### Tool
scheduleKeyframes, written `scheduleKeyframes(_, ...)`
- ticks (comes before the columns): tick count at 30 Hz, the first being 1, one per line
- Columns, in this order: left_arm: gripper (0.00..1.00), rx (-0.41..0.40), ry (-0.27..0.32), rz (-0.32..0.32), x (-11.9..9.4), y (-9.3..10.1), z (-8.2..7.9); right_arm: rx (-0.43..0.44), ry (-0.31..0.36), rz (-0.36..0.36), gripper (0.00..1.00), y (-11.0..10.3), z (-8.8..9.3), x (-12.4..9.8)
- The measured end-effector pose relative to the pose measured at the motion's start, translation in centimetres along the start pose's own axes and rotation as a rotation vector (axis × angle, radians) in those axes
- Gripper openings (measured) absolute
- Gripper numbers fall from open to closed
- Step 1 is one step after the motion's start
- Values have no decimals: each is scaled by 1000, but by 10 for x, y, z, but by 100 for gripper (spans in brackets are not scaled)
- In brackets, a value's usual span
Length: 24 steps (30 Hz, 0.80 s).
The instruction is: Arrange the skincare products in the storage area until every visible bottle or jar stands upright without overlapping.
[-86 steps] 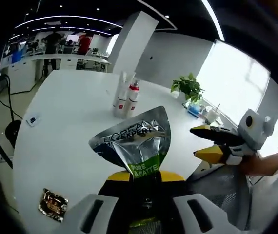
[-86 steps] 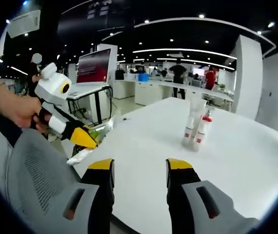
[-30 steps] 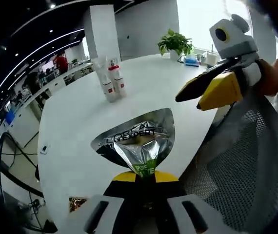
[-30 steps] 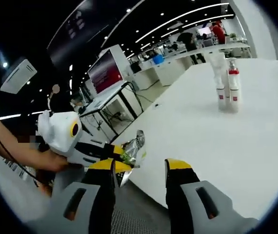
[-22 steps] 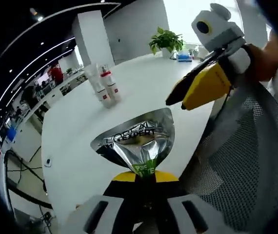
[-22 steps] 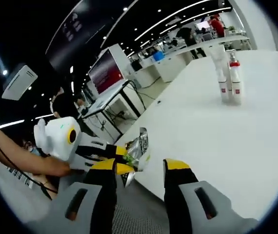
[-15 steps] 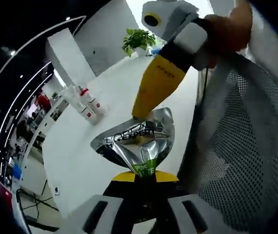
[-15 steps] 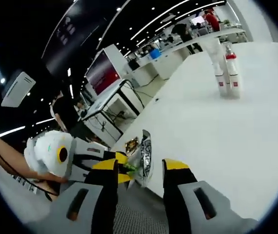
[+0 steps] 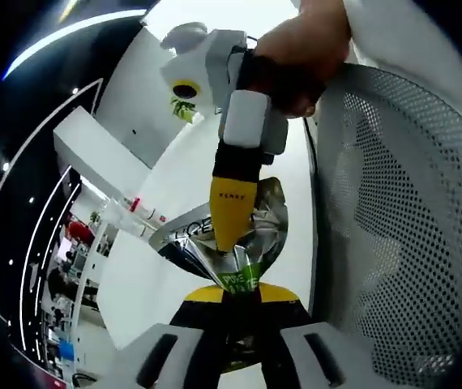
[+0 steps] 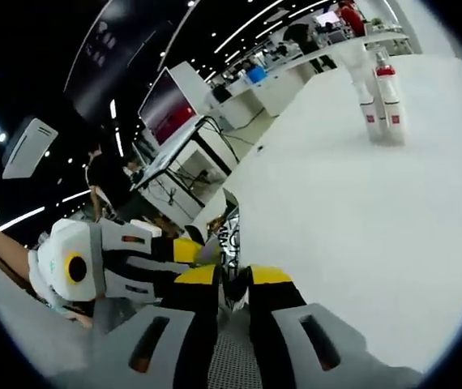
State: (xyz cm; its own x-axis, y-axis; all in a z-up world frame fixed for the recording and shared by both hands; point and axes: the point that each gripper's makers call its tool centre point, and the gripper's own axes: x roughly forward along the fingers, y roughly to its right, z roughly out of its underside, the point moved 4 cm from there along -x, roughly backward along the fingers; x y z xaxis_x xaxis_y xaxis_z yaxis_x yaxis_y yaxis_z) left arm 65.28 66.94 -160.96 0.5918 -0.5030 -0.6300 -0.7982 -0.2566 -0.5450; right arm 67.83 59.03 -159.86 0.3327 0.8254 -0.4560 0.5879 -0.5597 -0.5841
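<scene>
Right now my left gripper (image 9: 233,296) is pinching the green bottom end of a silver pouch (image 9: 251,235), its yellow jaws pressed together on that end at the bottom of the left gripper view. The pouch fans out above the jaws, with dark lettering across its crinkled foil. In that same view my right gripper (image 9: 229,235) comes down from above, held in a hand (image 9: 300,57), and its yellow tip lies across the front of the pouch, touching the foil near its middle.

From the right gripper view, my right gripper (image 10: 233,285) has its jaws drawn almost together around the thin edge of the pouch (image 10: 231,235), which I see edge-on, standing up between the yellow tips. I'd call that a pinch on the pouch, though the contact itself is partly hidden by the jaws. The left gripper (image 10: 190,253) reaches in from the left, its white body and yellow tip pointing at the same pouch.

The pouch is held in the air at the near edge of the white table (image 10: 352,219), over a grey mesh chair back (image 9: 401,243). Well away on the table, two slim white bottles (image 10: 381,101) stand upright just beside each other, one with a red cap; they also show small in the left gripper view (image 9: 138,219). Desks and a dark screen (image 10: 166,101) sit beyond the table.
</scene>
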Motion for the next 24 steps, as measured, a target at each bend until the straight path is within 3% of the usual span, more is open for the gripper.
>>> scheduleKeyframes(2, 12, -3, 7, -12, -1, -3, 0, 2, 2, -1, 9, -1, 0, -1)
scheduleKeyframes(8, 23, -3, 5, -44, 0, -9, 2, -112, 17, 27, 3, -1, -5, -6)
scheduleKeyframes(13, 19, -34, -4, -55, 0, -12, 5, -114, 31, 45, 0, 6, -8, -11)
scheduleKeyframes(16, 20, -160, 5, -62, 0, -15, 8, -143, 78, 72, 0, 8, -15, -16)
scheduleKeyframes(18, 26, -297, 51, -68, -1, -20, 7, -160, 82, 85, 0, 10, -16, -17)
scheduleKeyframes(20, 41, -371, 67, -97, -3, -28, 11, -185, 59, 88, 0, 10, -13, -15)
scheduleKeyframes(22, 44, -443, 68, -94, -4, -31, 14, -255, 28, 87, 0, 7, -9, -12)
scheduleKeyframes(24, 43, -455, 36, -101, -4, -33, 21, -307, 9, 71, 0, 0, -7, -9)
